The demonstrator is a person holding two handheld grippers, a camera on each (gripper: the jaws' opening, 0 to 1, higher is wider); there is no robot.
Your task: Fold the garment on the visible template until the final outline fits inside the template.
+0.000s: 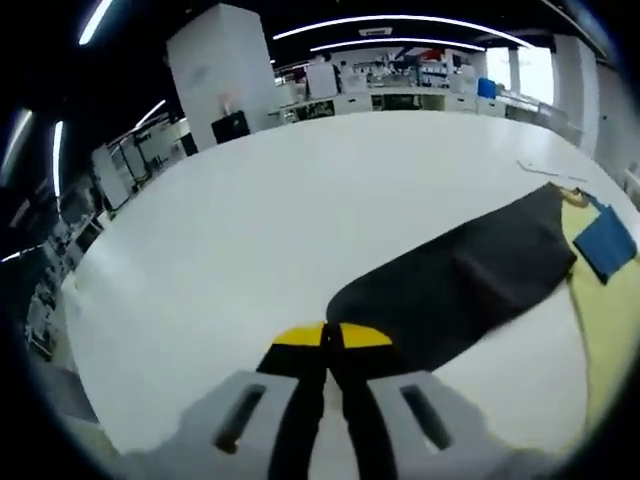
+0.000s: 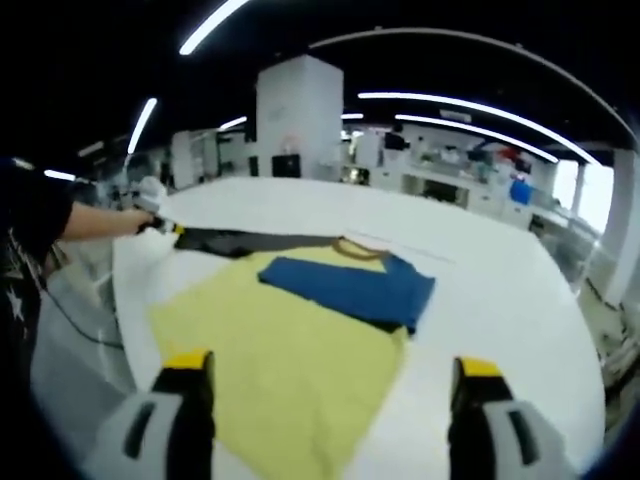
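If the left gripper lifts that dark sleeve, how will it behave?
Probably floppy: the dark sleeve lies flat and curved on the white table, so it should drape from the left gripper, whose jaws are shut on its end. Likely light, being thin cloth. It may drag the yellow body along, since they look joined.

1. I can read no text, label, brand or number anywhere in my left gripper view or my right gripper view.
2. The garment [image 2: 345,290] I am working on carries no legible print, and the far shelves are too blurred to read.
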